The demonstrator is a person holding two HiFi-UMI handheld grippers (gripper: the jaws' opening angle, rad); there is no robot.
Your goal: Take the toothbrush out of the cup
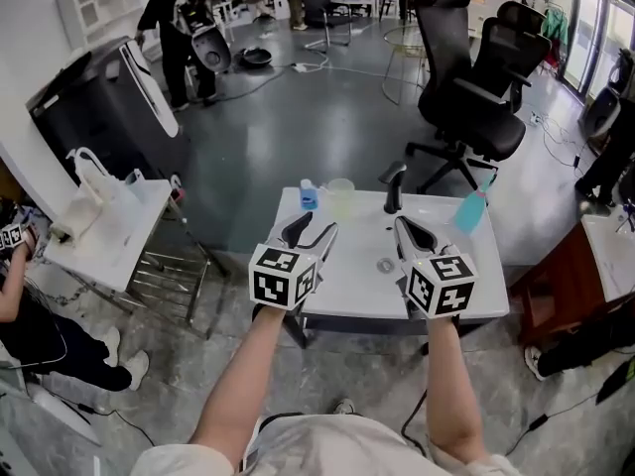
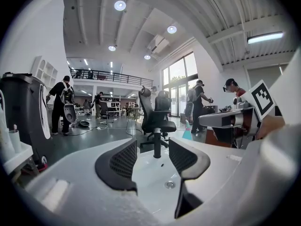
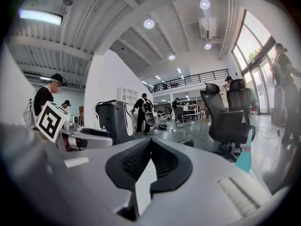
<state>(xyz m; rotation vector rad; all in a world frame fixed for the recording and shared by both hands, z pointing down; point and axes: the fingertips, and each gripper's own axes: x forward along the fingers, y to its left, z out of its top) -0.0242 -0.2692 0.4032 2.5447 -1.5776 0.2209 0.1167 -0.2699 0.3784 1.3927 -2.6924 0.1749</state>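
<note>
A pale translucent cup (image 1: 339,196) stands at the back edge of the white sink counter (image 1: 347,276). I cannot make out a toothbrush in it. My left gripper (image 1: 316,224) (image 2: 153,157) hovers over the counter's left part, just short of the cup, open with nothing between its jaws. My right gripper (image 1: 405,226) (image 3: 151,147) is beside it over the right part, shut and empty. The cup shows in neither gripper view. Between the left gripper's jaws I see the black faucet (image 2: 157,142) and the drain (image 2: 170,184).
A small blue bottle (image 1: 309,194) stands left of the cup and the faucet (image 1: 394,186) to its right. A teal spray bottle (image 1: 472,209) (image 3: 244,157) is at the counter's right rear. Black office chairs (image 1: 476,87) stand behind, and a white side table (image 1: 109,231) is on the left.
</note>
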